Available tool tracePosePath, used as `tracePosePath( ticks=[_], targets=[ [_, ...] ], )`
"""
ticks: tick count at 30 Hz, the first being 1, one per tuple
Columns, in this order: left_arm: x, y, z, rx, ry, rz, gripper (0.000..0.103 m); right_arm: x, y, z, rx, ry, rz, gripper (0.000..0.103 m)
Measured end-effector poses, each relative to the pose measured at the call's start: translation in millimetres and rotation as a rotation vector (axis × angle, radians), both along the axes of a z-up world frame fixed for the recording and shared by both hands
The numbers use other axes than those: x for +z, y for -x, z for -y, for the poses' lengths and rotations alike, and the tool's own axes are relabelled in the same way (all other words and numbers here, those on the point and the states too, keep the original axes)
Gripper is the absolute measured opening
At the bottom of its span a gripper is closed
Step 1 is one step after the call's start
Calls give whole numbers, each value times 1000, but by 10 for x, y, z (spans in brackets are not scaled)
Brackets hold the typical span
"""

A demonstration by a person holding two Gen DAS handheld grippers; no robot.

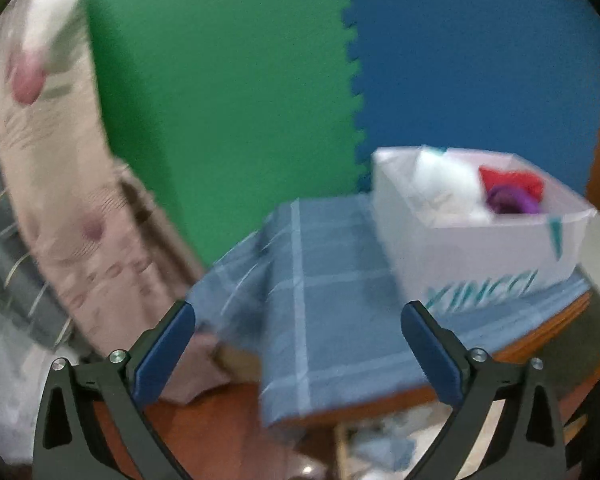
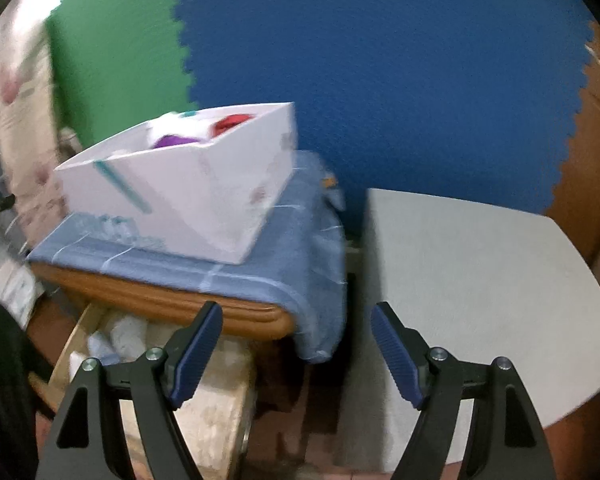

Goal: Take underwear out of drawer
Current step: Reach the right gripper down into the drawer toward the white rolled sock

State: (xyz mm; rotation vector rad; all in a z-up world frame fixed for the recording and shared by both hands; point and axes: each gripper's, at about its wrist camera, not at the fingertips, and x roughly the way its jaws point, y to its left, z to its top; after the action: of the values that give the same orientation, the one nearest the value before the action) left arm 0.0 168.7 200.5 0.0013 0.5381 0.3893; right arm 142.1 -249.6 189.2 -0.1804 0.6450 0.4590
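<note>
The left tool stands wide, with nothing between its two blue pads; behind the gap there is only the blue checked cloth. The left wrist picture is blurred. The right tool is also apart, a little narrower than the left one, and it holds nothing.

The blue checked cloth covers the top of a wooden counter with a rounded edge. On the cloth stands a white box with teal letters on its side. In the right wrist view the box is on the left part of the cloth, near its front edge. Inside the box lie soft folded pieces: a red piece, a purple piece just beside it, and white cloth to the left of them. I cannot tell if these pieces are underwear.

Under the counter edge the drawer is pulled out, at the near left of the right wrist view. Pale folded fabrics lie in it, white and light blue; they are too blurred to name more exactly.

To the right of the counter stands a pale grey surface. On the far wall are foam mats, a green mat on the left and a blue mat on the right, joined with a toothed seam. At the far left hangs a beige flowered fabric.
</note>
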Motion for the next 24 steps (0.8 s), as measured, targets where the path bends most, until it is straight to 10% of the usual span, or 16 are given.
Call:
tracePosePath(
  ticks=[12,24],
  targets=[
    [-229,272,-200,126,61,4,103,-965,489,-2002,478,-22,-615,79],
    [-279,733,-867,205,389,177,102,-1856,697,-3179,545,288,-757,79]
  ],
)
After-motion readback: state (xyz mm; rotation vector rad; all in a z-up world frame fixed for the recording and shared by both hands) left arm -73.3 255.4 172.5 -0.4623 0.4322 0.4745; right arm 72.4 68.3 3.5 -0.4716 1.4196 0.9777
